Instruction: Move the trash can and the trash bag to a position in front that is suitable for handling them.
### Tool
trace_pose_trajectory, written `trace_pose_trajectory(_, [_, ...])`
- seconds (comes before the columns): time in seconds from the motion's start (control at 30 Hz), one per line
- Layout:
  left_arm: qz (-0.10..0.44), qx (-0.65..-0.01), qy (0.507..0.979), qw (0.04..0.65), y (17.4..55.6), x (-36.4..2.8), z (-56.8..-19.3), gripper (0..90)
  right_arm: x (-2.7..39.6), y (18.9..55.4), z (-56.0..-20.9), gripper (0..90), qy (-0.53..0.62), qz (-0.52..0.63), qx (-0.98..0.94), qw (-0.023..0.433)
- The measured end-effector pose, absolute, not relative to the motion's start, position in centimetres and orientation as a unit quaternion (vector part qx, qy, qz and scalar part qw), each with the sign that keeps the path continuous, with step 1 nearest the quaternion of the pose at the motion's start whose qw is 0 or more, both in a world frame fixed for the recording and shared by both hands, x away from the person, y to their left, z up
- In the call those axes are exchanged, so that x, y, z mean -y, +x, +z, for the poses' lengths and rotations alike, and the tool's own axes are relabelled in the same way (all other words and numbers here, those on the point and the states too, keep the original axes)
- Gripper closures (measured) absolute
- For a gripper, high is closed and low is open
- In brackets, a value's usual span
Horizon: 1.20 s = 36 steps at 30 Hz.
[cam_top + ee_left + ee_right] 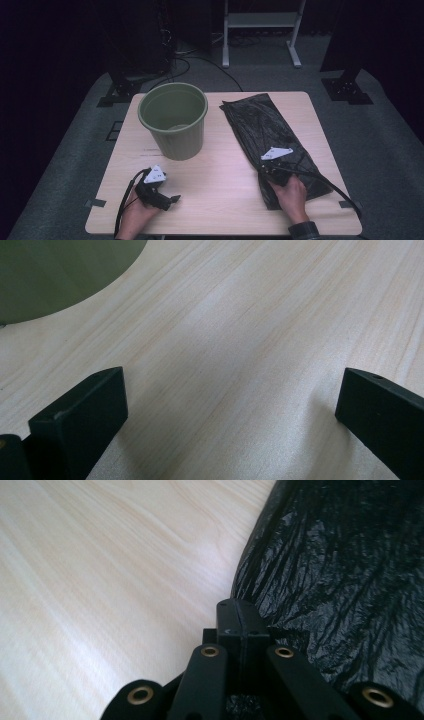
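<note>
A black plastic bag (270,135) lies flat along the right half of the table. My right gripper (272,169) rests on the bag's left edge, near its front end. In the right gripper view the bag (345,570) is crinkled, and my right gripper (239,611) has its jaws pressed together where that edge meets the wood, pinching the plastic. A green bin (173,120) stands upright and looks empty at the table's left middle. My left gripper (170,200) lies on the table near the front left, jaws wide open over bare wood (230,390), holding nothing.
The wooden table (220,175) has bare room between the bin and the bag. The bin's wall (55,275) curves into the top left of the left gripper view. Beyond the table are a white frame (262,30), black stands and floor cables.
</note>
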<state>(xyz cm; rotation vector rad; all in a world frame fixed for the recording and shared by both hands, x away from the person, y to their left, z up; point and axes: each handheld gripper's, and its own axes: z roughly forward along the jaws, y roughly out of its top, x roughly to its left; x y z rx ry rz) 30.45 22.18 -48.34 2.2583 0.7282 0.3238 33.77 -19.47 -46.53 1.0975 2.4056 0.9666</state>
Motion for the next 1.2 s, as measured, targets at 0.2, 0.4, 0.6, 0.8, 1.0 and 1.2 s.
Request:
trace_pose_trajectory(0.2, [0.126, -0.283, 0.878, 0.365, 30.4, -22.2, -48.3, 0.0, 21.4, 30.8, -46.2, 89.7, 0.389, 0.354, -0.837, 0.151])
trace_pose_trajectory(0.4, [0.126, -0.285, 0.877, 0.365, 30.4, -22.2, -48.3, 0.0, 22.7, 27.6, -46.2, 89.6, 0.391, 0.353, -0.837, 0.148])
trace_pose_trajectory(0.6, [0.126, -0.285, 0.877, 0.365, 30.4, -22.2, -48.3, 0.0, 23.5, 24.9, -46.9, 85.7, 0.388, 0.344, -0.842, 0.146])
trace_pose_trajectory(0.8, [0.126, -0.285, 0.877, 0.365, 30.4, -22.1, -48.3, 0.0, 23.5, 24.6, -46.0, 58.0, 0.384, 0.370, -0.833, 0.150])
trace_pose_trajectory(1.0, [0.126, -0.285, 0.877, 0.365, 30.4, -22.2, -48.3, 0.0, 22.8, 26.4, -44.2, 26.5, 0.372, 0.382, -0.826, 0.182])
trace_pose_trajectory(1.2, [0.126, -0.285, 0.877, 0.365, 30.4, -22.1, -48.3, 0.0, 23.6, 30.3, -44.4, 9.6, 0.396, 0.366, -0.818, 0.203])
